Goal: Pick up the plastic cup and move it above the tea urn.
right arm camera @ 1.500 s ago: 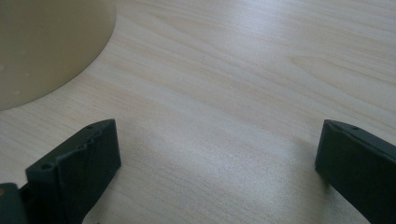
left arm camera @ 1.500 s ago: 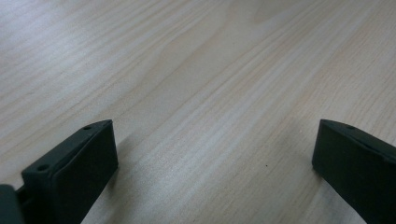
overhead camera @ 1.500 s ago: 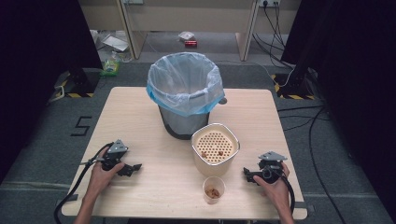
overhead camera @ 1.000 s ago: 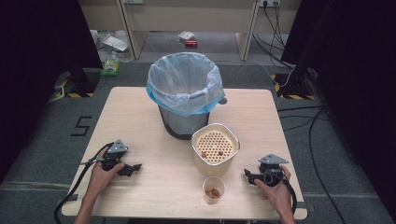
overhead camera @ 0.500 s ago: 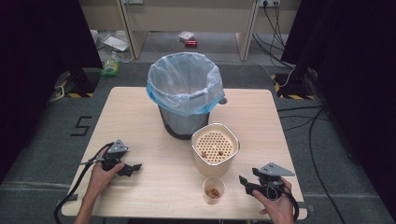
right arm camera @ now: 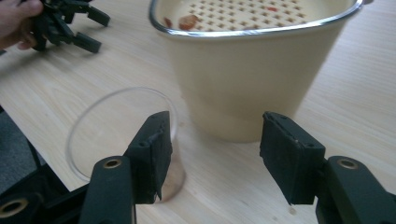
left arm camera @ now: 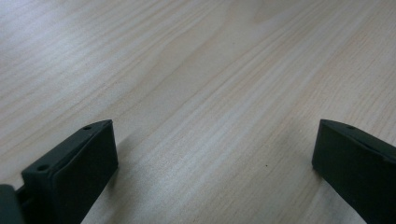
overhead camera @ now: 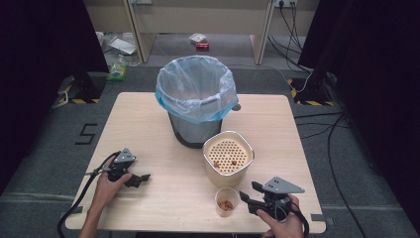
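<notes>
A small clear cup [overhead camera: 226, 202] holding brown bits stands near the table's front edge, just in front of a cream container [overhead camera: 228, 157] with a perforated insert. My right gripper [overhead camera: 249, 191] hovers right of the cup, pointing at it. In the right gripper view its jaws [right arm camera: 219, 154] have just been closing and still stand apart with nothing pressed between them. The left jaw overlaps the cup [right arm camera: 116, 135], and the container [right arm camera: 252, 79] is behind. My left gripper [overhead camera: 141, 180] rests at the front left, open over bare wood [left arm camera: 210, 158].
A grey bin [overhead camera: 195, 99] lined with a blue bag stands at the table's middle back. The wooden table [overhead camera: 277, 124] has free room on both sides. The other hand and the left gripper [right arm camera: 60, 23] show far off in the right gripper view.
My right gripper has lifted and shifted left toward the cup and the front edge, with its jaws narrower. The left gripper has stayed put.
</notes>
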